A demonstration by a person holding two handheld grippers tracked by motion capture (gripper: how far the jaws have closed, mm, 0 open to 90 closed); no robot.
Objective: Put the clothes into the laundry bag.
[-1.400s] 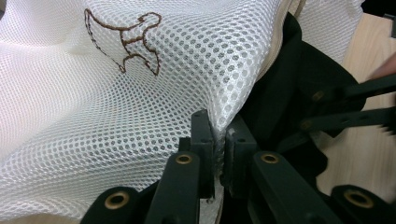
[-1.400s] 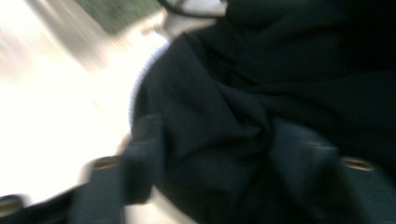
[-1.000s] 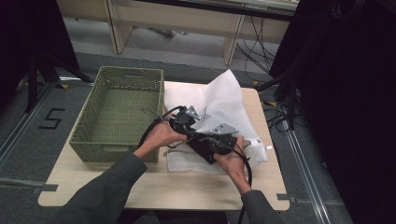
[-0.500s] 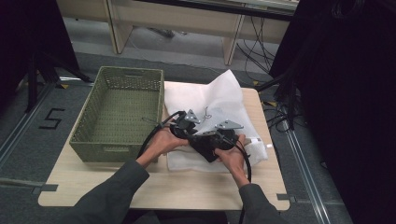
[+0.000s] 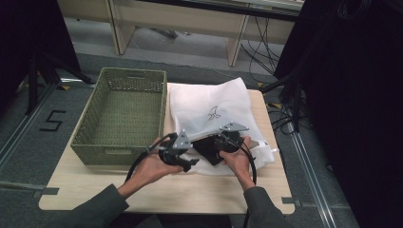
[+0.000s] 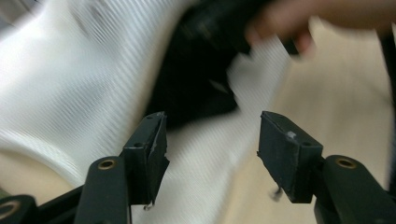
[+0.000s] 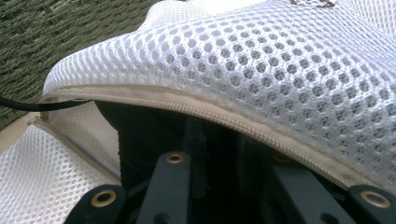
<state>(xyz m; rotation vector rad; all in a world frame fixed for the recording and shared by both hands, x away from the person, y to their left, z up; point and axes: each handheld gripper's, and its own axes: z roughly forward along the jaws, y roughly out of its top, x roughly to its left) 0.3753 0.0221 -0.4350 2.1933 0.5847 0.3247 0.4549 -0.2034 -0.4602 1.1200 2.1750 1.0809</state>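
**Q:** Where do things stand?

**A:** My right gripper [image 5: 223, 142] is inside the white mesh laundry bag's [image 5: 214, 107] zipped mouth, on the right half of the table, pushing the black folded garment [image 5: 207, 148] in; I cannot tell how its jaws stand. My left gripper [image 6: 210, 149] has just been opening, nothing between its jaws.

**Q:** The risk?

**A:** The unheld mouth may sag and the garment snag. One bag, one garment, one green woven basket [image 5: 121, 114].

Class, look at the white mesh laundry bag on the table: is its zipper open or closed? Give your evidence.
Open. In the right gripper view the mesh bag gapes along its zipper, with a black garment showing inside the mouth.
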